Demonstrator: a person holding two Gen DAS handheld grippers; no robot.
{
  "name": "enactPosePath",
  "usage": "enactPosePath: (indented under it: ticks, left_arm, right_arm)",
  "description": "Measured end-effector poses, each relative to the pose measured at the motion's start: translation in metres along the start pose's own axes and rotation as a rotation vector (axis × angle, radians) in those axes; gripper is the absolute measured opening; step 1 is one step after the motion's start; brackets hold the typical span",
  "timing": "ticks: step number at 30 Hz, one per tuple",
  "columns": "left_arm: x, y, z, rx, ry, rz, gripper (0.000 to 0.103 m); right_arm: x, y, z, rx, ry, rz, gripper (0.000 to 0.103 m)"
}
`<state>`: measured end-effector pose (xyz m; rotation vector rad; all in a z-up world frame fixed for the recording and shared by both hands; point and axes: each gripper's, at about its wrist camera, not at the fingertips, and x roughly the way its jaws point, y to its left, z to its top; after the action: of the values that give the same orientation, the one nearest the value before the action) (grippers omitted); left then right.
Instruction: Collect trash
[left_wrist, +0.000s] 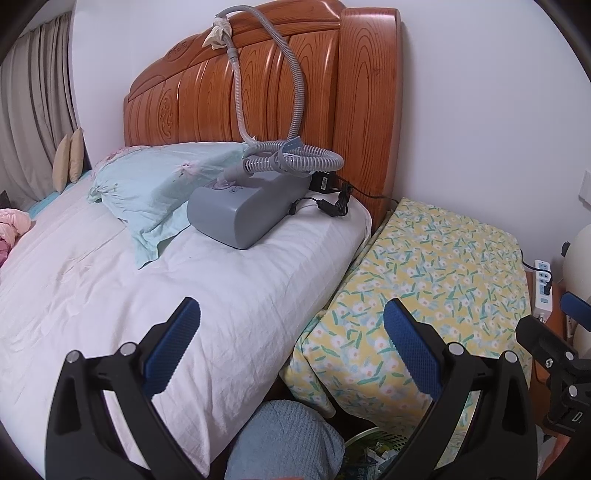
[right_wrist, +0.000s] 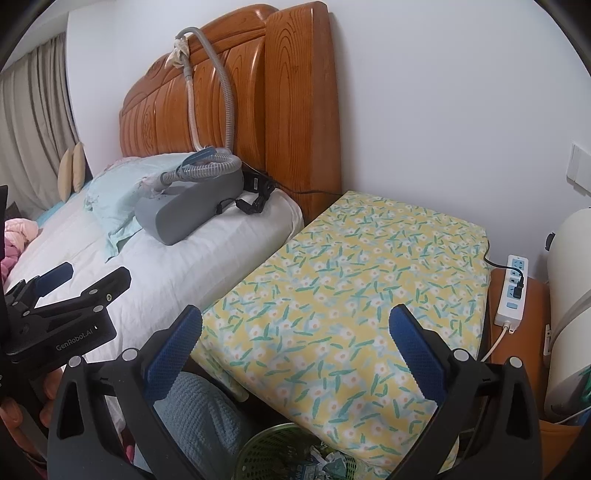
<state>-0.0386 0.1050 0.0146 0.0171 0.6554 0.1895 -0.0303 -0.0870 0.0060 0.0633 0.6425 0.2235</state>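
Observation:
A green mesh basket (left_wrist: 384, 441) (right_wrist: 269, 448) stands on the floor at the bottom of both views, between the bed and a yellow floral-covered surface. Crumpled wrappers and paper (right_wrist: 321, 463) lie inside it. My left gripper (left_wrist: 291, 332) hangs open and empty above the bed's edge, over the basket; it also shows at the left of the right wrist view (right_wrist: 85, 277). My right gripper (right_wrist: 295, 332) is open and empty above the floral cover's near corner, and its blue fingertip (left_wrist: 574, 308) shows at the right edge of the left wrist view.
A white-sheeted bed (left_wrist: 110, 295) carries a pale blue pillow (left_wrist: 155, 188) and a grey machine (left_wrist: 240, 210) with a hose over the wooden headboard (left_wrist: 258, 81). The floral cover (right_wrist: 351, 288) lies beside it. A power strip (right_wrist: 511, 291) sits on an orange stand. A blue-clad knee (right_wrist: 199, 410) is near the basket.

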Motion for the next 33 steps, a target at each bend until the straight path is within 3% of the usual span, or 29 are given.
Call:
enactPosePath:
  ticks: [33]
  left_arm:
    - [0.003,0.001,-0.001,-0.004,0.012,0.005,0.095]
  right_arm:
    - [0.0035,-0.0026,-0.0023,-0.016,0.012,-0.003,0.101]
